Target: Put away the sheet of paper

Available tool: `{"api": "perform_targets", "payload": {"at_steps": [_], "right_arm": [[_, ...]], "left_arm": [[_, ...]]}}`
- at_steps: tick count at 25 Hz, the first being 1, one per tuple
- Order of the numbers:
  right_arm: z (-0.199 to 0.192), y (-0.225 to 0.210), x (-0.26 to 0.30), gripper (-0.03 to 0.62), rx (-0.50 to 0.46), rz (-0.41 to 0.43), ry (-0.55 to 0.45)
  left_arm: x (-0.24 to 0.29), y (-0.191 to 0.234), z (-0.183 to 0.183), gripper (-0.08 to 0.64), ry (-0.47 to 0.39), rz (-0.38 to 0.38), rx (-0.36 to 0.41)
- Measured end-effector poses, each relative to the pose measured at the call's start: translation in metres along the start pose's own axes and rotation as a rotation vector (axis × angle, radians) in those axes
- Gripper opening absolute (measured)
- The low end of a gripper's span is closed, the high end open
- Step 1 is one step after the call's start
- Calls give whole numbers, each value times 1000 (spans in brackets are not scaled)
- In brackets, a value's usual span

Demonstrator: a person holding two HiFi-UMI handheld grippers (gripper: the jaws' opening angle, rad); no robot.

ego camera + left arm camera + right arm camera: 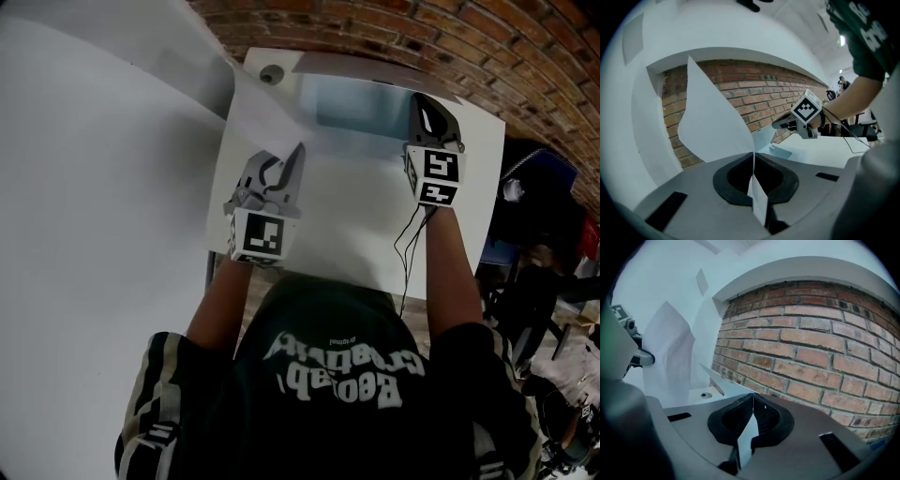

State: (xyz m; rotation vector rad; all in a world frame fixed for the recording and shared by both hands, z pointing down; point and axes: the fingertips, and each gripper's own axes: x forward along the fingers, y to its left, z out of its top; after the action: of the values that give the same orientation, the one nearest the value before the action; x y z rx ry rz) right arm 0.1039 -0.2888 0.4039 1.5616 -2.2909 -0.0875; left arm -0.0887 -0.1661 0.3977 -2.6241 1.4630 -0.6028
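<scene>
Nearest the camera, the person's forearms reach over the near edge of a white table [356, 234], whose top is bare and matte. A thin black cable [405, 246] trails from the right hand back across that edge. The left gripper [294, 157] has its jaws pressed together on one edge of the sheet of paper [712, 117], which rises from the pads in a loose upward curl. The right gripper [427, 105], further out over the table, has its jaws likewise closed on the sheet's opposite edge. The paper therefore hangs in the air between the two tools, above the far half of the table and clear of its surface. A round grommet hole [272, 73] sits near the far left corner. The table's left edge runs close beside a plain white wall [94, 187], leaving only a narrow gap there. The far edge meets a red brick wall [394, 28], closing that side. The right edge is open, with dark chairs and clutter [544, 253] standing just beyond it.
</scene>
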Motion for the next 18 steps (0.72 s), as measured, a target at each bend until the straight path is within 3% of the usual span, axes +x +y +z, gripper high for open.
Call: {"api": "perform_targets", "payload": {"at_steps": [8,18], "right_arm": [[30,-23,41,-5,-101,-24,-18],[50,-48,81,-5,-209,31,-34]], "left_arm": [[22,24,-5,0,-23,-35,48],[52,28,4,0,-17,-40,121]]}}
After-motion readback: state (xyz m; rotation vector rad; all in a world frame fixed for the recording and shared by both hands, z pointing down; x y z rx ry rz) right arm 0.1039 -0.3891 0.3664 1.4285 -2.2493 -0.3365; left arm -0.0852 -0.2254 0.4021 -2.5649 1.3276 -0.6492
